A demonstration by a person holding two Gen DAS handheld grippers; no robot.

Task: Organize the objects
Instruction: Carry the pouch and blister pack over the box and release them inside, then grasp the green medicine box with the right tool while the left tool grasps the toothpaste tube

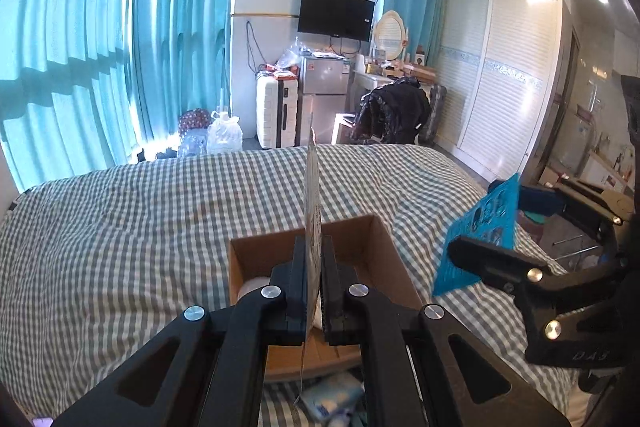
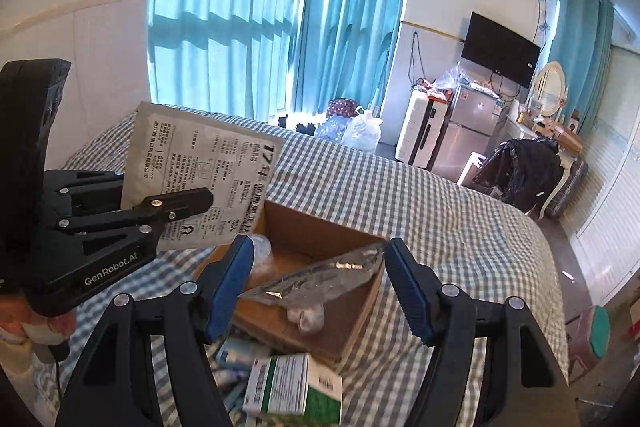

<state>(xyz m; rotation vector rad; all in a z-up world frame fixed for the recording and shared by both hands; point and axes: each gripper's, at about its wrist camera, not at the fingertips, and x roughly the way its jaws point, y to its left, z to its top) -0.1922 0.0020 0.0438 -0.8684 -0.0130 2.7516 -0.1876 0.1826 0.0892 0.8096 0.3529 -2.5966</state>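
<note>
My left gripper [image 1: 313, 259] is shut on a flat grey printed packet [image 1: 313, 211], seen edge-on, held above an open cardboard box [image 1: 384, 247] on the checked bed. The right wrist view shows that packet [image 2: 200, 163] in the left gripper [image 2: 200, 199], over the box's [image 2: 304, 223] left side. My right gripper [image 2: 320, 287] is open above the box's near edge. A silver foil pouch [image 2: 320, 279] lies between its fingers, across the box. From the left wrist view the right gripper [image 1: 472, 247] is beside a blue packet [image 1: 480, 231].
A green and white carton [image 2: 296, 387] and small blue and white packets [image 1: 332, 395] lie on the bed [image 1: 120, 227] in front of the box. A white round item [image 1: 252, 287] sits inside the box. Curtains, suitcase, fridge and wardrobe stand beyond the bed.
</note>
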